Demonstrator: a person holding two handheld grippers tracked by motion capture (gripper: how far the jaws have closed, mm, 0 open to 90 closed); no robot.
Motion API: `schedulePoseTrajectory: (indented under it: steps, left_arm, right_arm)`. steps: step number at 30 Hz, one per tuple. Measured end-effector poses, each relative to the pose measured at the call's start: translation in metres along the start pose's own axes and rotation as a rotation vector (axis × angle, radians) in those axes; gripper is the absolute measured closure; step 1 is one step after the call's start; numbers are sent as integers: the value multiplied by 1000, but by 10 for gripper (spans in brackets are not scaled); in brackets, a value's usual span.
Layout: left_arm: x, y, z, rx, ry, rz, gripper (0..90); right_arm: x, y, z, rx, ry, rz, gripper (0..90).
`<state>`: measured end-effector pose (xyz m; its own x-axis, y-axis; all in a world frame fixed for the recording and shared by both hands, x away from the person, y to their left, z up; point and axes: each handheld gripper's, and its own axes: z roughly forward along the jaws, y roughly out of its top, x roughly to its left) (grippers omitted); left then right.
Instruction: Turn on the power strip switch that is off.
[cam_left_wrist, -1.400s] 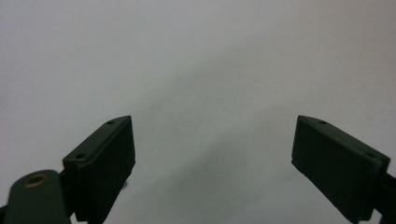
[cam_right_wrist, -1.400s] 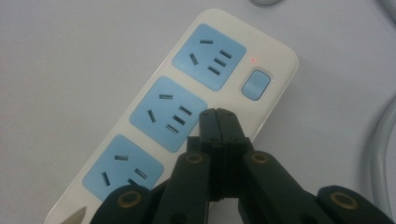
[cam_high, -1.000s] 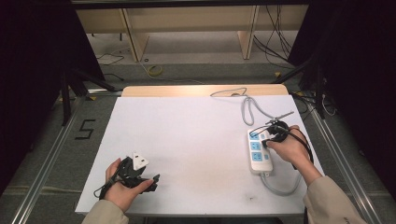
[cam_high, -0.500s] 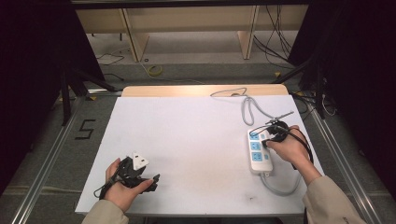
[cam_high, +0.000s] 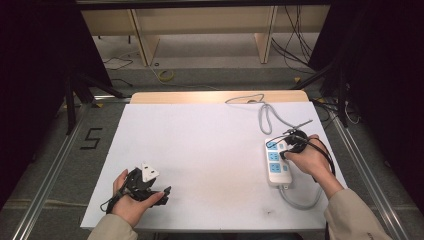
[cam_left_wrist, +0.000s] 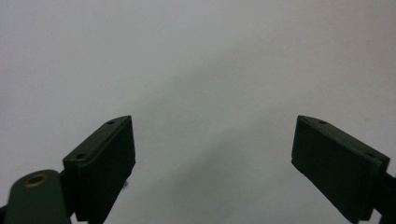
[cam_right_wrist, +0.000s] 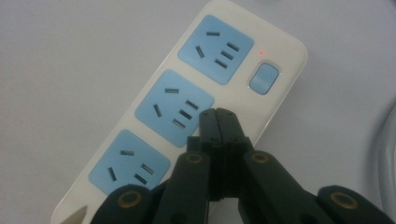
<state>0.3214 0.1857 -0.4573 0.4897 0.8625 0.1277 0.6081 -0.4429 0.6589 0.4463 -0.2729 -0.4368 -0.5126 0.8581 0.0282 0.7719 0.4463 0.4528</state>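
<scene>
Your right claw (cam_right_wrist: 218, 113) has its jaws pressed together with nothing between them, the joined tips hovering over the cream edge of the power strip (cam_right_wrist: 154, 163), just beside the middle blue socket (cam_right_wrist: 173, 108) and short of the switch (cam_right_wrist: 264, 78). If pressing that switch is the step, keep the jaws closed so the tip acts as one blunt finger, slide it toward the far end of the strip, and come down square on the middle of the button rather than its rim, where it could skid off. The small red light (cam_right_wrist: 262, 52) beside the switch is lit, so watch it for the result. Press gently: the strip lies loose on the white counter (cam_high: 210, 150), near the right edge, with its grey cord (cam_high: 265, 117) looping toward the back, and a slanted push would shove it. Your left claw (cam_left_wrist: 214, 154) is spread wide and holding nothing over bare counter near the front left; leave it resting there, or bring it over to steady the strip
</scene>
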Motion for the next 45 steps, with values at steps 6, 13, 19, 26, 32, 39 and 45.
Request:
schedulePoseTrajectory:
  steps: [6,13,19,26,32,39,45]
  left_arm:
    - [0,0,0,-1,0,1,129]
    - [0,0,0,0,-1,0,129]
    - [0,0,0,0,-1,0,130]
    - [0,0,0,0,-2,3,130]
    - [0,0,0,0,-2,2,130]
    - [0,1,1,1,-2,5,131]
    - [0,1,1,0,-2,5,131]
  right_arm:
    - [-2,0,0,-1,13,13,900]
    - [-2,0,0,-3,11,11,900]
    - [-2,-1,0,-5,16,15,900]
    - [-3,-2,0,-13,26,34,900]
    - [-4,-3,-1,-17,30,44,900]
    - [-6,-4,-1,-28,48,62,900]
    - [-6,-3,-2,-32,53,59,900]
